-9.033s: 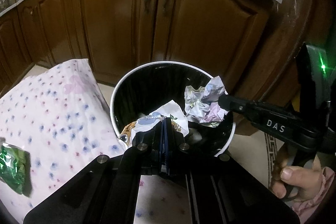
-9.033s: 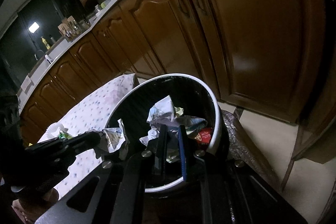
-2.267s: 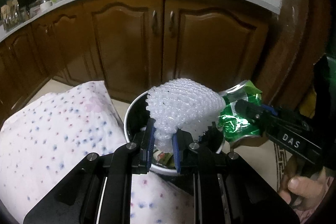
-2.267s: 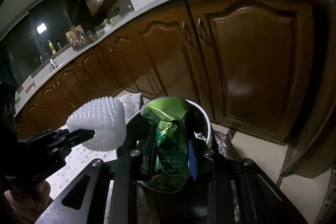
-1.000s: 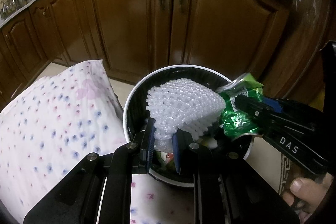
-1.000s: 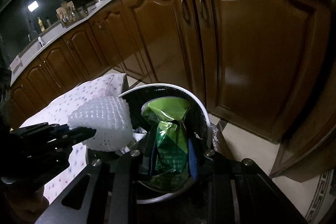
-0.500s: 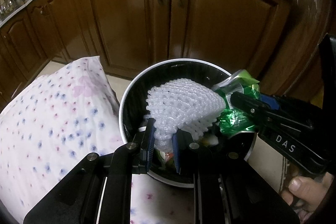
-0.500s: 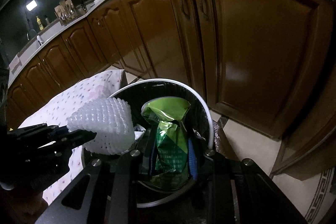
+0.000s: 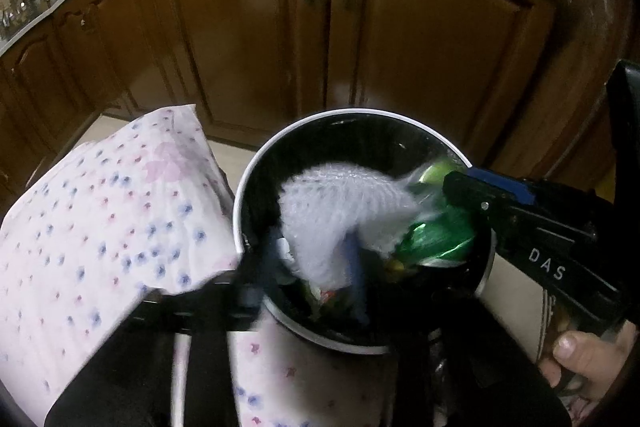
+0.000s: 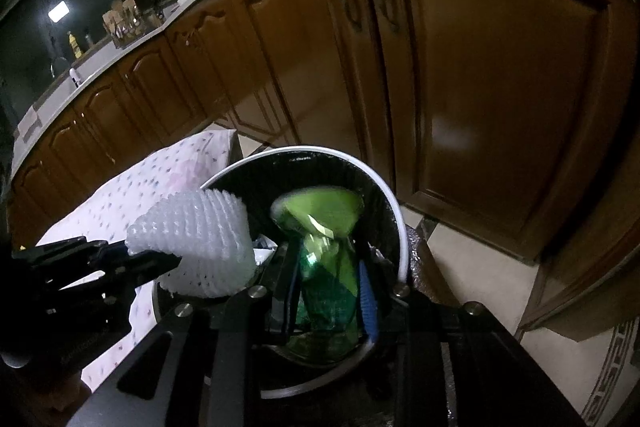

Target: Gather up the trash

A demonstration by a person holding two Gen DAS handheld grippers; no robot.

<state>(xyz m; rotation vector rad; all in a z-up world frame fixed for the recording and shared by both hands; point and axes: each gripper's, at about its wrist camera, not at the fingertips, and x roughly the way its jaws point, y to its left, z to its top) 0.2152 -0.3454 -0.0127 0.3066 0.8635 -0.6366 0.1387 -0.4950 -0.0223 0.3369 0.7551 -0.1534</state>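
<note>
A round trash bin [image 9: 256, 183] with a white rim and black liner stands by the cabinets; it also shows in the right wrist view [image 10: 394, 203]. My left gripper [image 9: 316, 259] is over the bin mouth, its fingers spread wider, with the white foam net [image 9: 340, 203] blurred between them. In the right wrist view the net [image 10: 200, 239] still sits at the left gripper's tips. My right gripper [image 10: 330, 283] is over the bin with its fingers apart around the green wrapper [image 10: 320, 223], which looks blurred. The wrapper also shows in the left wrist view [image 9: 436, 231].
A white cloth with small flowers [image 9: 100, 219] covers the table left of the bin. Brown cabinet doors [image 9: 328, 27] stand close behind. A patterned rug edge [image 10: 616, 375] lies on the floor at right. Other trash lies inside the bin.
Both grippers' fingers have spread since half a second ago. The foam net and the green wrapper are blurred and sit lower over the bin.
</note>
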